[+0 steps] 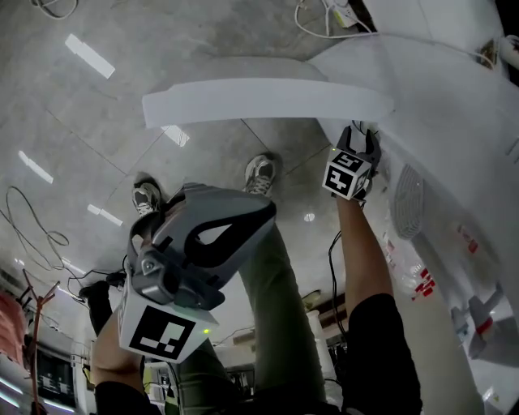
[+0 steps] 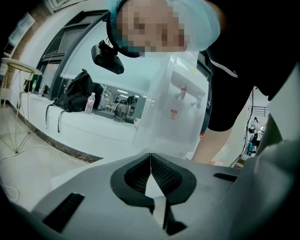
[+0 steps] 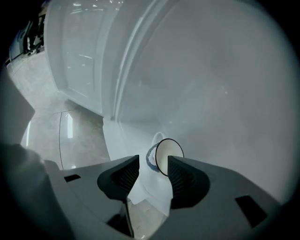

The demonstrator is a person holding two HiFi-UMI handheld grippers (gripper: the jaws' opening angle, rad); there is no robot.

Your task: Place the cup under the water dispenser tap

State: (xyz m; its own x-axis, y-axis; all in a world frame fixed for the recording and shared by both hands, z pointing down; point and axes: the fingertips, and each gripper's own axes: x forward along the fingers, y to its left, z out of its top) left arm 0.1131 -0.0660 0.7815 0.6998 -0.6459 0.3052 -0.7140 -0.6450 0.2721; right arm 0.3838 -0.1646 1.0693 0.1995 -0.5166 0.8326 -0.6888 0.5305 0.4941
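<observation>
White dark-rimmed cup (image 3: pixel 169 154) shows just past the right gripper's (image 3: pixel 153 165) parted fingers, ungripped; the left gripper's (image 2: pixel 150 159) fingers are pressed together on nothing.

Looks like an office lounge or open work hall rather than a home. Shown by a freestanding white water dispenser (image 2: pixel 180 108) with two small taps, set on a polished grey tile floor (image 1: pixel 97 121) that mirrors strip ceiling lights. Behind the dispenser, a long white counter (image 2: pixel 93 129) carrying a black bag (image 2: pixel 75 91) and a plastic bottle (image 2: pixel 88 103). Far left of the dispenser, a thin-legged round table (image 2: pixel 16 70). Across the floor near the dispenser, loose cables (image 1: pixel 320 23).
</observation>
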